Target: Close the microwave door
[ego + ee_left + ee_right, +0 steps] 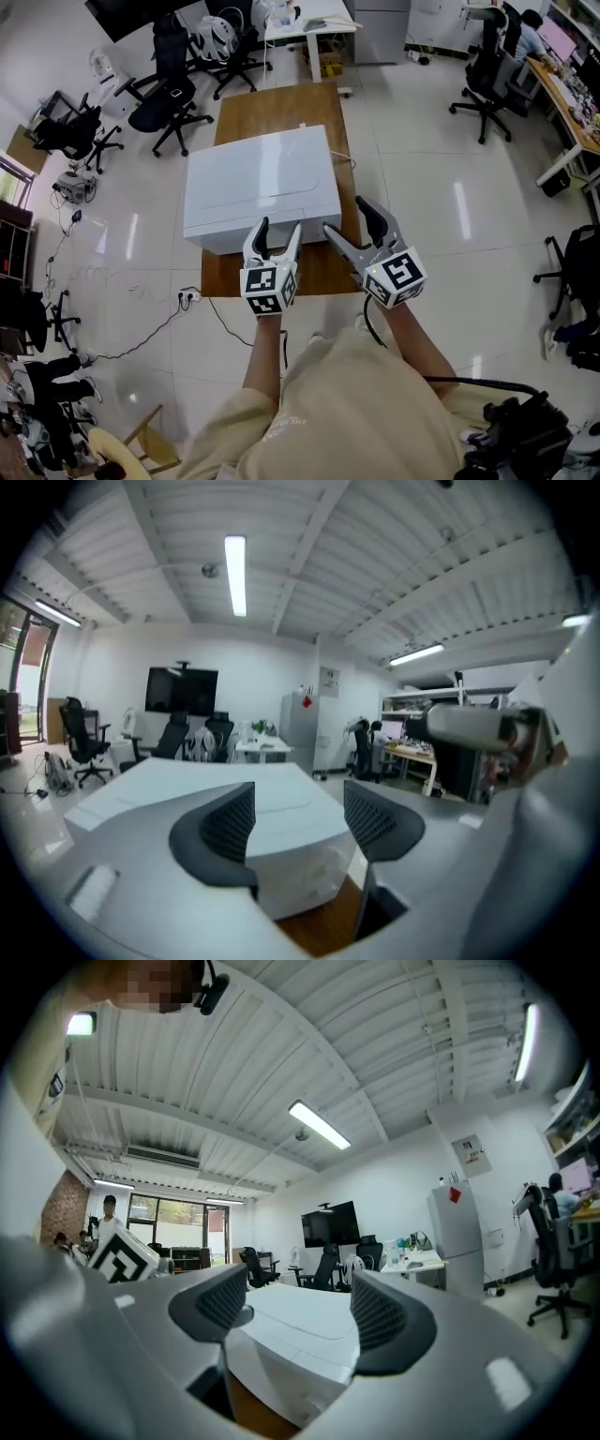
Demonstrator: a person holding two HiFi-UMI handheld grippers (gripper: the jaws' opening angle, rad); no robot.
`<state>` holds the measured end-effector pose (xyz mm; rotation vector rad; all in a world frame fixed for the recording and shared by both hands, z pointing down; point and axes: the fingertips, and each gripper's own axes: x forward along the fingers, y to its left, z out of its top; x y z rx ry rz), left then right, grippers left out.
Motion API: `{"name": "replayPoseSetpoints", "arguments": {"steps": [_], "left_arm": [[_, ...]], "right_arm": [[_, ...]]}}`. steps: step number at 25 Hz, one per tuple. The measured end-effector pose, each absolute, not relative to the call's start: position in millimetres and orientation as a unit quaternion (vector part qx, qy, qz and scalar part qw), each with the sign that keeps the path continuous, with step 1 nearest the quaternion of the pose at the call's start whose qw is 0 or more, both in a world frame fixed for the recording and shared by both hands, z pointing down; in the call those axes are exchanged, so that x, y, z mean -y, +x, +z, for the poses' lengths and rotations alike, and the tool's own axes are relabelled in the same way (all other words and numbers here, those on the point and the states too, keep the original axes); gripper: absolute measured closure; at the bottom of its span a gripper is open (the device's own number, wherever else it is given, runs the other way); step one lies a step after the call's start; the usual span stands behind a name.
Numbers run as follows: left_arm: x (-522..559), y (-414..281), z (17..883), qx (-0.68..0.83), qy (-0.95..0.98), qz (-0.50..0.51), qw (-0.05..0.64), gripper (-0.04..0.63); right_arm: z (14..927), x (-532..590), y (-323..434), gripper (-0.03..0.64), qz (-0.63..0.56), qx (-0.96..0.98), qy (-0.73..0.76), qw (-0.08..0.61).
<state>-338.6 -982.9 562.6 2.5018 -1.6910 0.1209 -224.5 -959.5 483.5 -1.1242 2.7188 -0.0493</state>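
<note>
Head view: the microwave [261, 187] sits mid-frame on the table [281, 105], with the left gripper [279, 230] and right gripper [345, 216] at its lower edge.

Left gripper view: jaws apart and empty. The door looks flush, possibly already closed.

Right gripper view: jaws apart and empty. If the door isn't latched, press its front squarely.

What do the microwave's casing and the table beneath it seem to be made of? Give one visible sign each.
Microwave: smooth white shell, probably painted metal or plastic; even colour, soft sheen.
Table: brown wood or wood-look laminate; streaky grain, dull finish.
</note>
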Motion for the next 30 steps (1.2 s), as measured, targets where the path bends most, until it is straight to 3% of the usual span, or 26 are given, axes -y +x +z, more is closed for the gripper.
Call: {"name": "replayPoseSetpoints", "arguments": {"steps": [4, 7, 11, 30], "left_arm": [[943, -354, 492, 0.568, 0.819, -0.038, -0.074, 0.310], [924, -376, 474, 0.601, 0.790, -0.056, -0.112, 0.294], [913, -397, 473, 0.631, 0.766, -0.060, -0.112, 0.288], [907, -379, 488, 0.607, 0.788, -0.065, -0.079, 0.288]], "right_arm": [[469, 948, -231, 0.279, 0.042, -0.908, -0.399, 0.118], [466, 944, -231, 0.261, 0.072, -0.898, -0.419, 0.111], [480, 949, -231, 0.265, 0.058, -0.896, -0.434, 0.073], [490, 938, -235, 0.278, 0.034, -0.900, -0.432, 0.054]]}}
